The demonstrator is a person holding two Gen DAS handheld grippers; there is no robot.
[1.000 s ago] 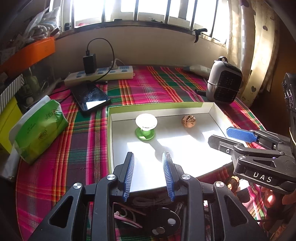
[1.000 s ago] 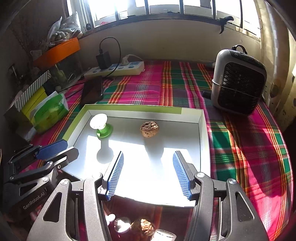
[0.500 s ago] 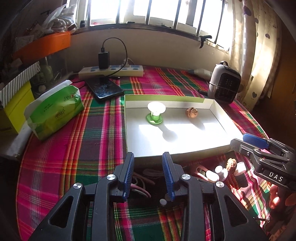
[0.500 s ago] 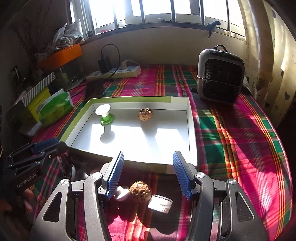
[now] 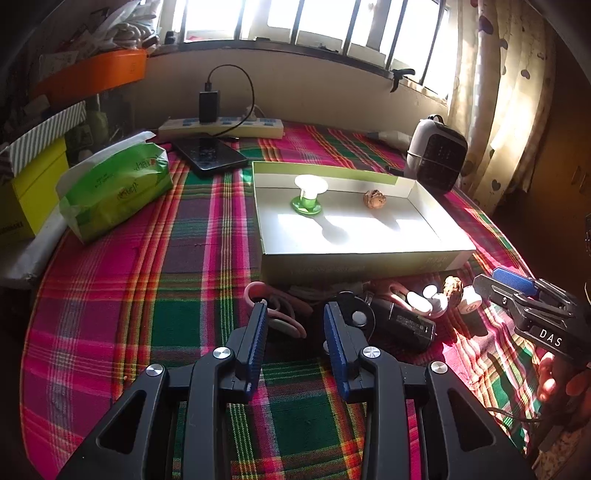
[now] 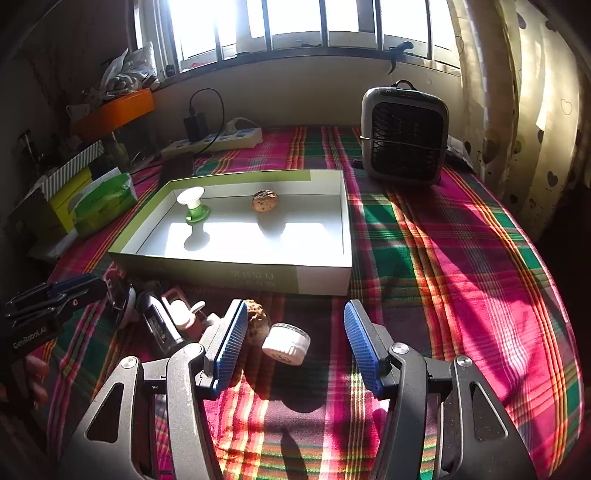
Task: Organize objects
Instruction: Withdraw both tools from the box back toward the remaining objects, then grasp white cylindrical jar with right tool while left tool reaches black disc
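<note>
Woven tablecloth [image 6: 443, 236] — box [image 6: 321, 280] seemingly cardboard

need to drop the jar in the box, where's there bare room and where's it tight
The box floor is bare in front of the walnut and green stand, and along its right wall. The cloth right of the box, before the heater, is bare too. It is crowded in front of the box, around the jar.

Both wrist cameras sit low over the counter [image 5: 110, 295], facing the window [image 6: 295, 22]; the left looks from further left, perhaps slightly farther back. Both share the white tray [image 5: 354, 254] [image 6: 236, 271].
</note>
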